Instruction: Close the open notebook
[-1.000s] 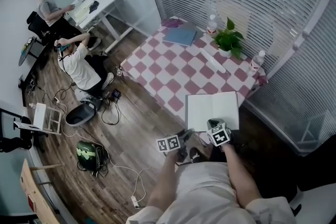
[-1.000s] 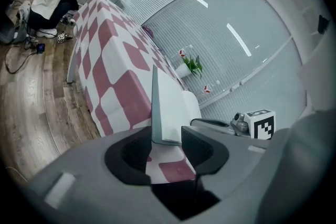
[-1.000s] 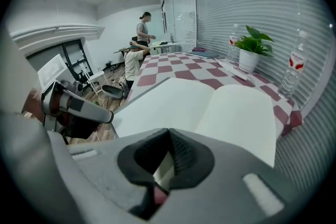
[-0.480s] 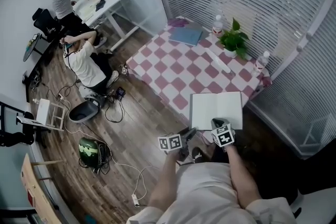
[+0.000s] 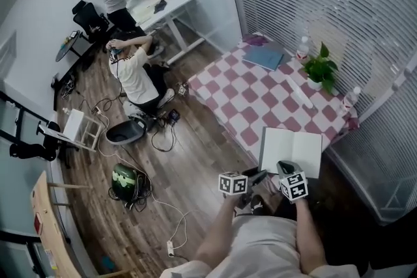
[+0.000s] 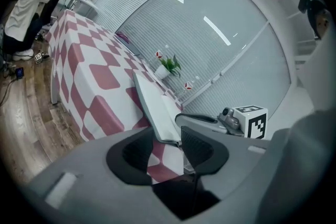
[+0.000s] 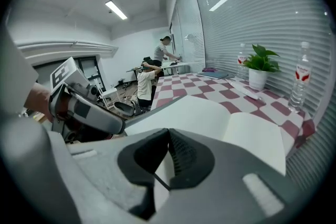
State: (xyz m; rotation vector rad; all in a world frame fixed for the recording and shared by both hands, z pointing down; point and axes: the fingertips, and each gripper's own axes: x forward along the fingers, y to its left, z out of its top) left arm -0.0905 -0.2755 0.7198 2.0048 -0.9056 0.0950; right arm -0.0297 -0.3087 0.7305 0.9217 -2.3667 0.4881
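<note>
The open notebook lies with white pages up at the near corner of the pink-and-white checked table. My left gripper hangs just off the table's near edge, left of the notebook; in the left gripper view it stands open, with the notebook's edge just beyond its tips. My right gripper sits at the notebook's near edge. In the right gripper view its jaws meet at the tips, the blank pages spread right behind them, and I see nothing held between them.
A potted plant, two bottles, a white stick-like item and a blue book stand on the table's far half. Blinds run behind. Two people work by a desk at the left, with cables on the wood floor.
The head view has swung, so the table and notebook now sit further right and lower. Both grippers keep their places at the notebook's near edge.
</note>
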